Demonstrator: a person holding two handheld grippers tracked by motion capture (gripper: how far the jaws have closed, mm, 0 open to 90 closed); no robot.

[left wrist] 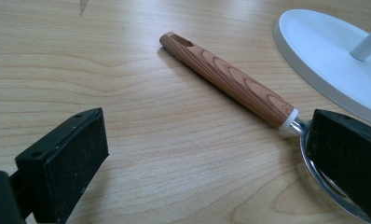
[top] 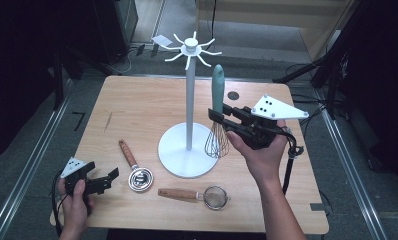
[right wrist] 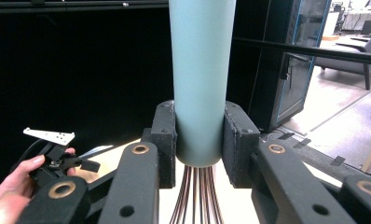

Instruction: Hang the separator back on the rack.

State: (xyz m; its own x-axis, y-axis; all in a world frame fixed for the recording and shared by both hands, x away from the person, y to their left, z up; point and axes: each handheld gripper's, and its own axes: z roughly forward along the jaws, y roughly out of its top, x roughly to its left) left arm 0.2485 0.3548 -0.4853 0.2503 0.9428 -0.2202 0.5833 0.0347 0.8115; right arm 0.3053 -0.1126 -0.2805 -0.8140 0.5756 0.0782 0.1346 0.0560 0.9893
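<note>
While the wooden table is lying mostly bare along its far and left edges, the near half is carrying the stock:

- White hook stand: standing upright at the table's middle on a round base, its arms radiating at the top; open board is showing behind it and to its left.
- Whisk: being held upright, teal handle up and wires down, just right of the stand's pole and above the base's right rim. The right gripper is clamping the handle's lower end; in the right gripper view both pads are pressing flat against the handle, jaws closed on it.
- Wooden-handled scoop: lying left of the base, handle pointing away toward the far left, metal bowl nearest the front edge.
- Small strainer: lying near the front edge, wooden handle pointing left, mesh to the right.
- Left gripper: resting at the front left corner, jaws spread wide and holding nothing; in its own view the right jaw is overlapping the scoop's bowl, contact uncertain.
- Writing: a dark mark on the floor left of the table is reading like a "7"; no brand is legible
</note>
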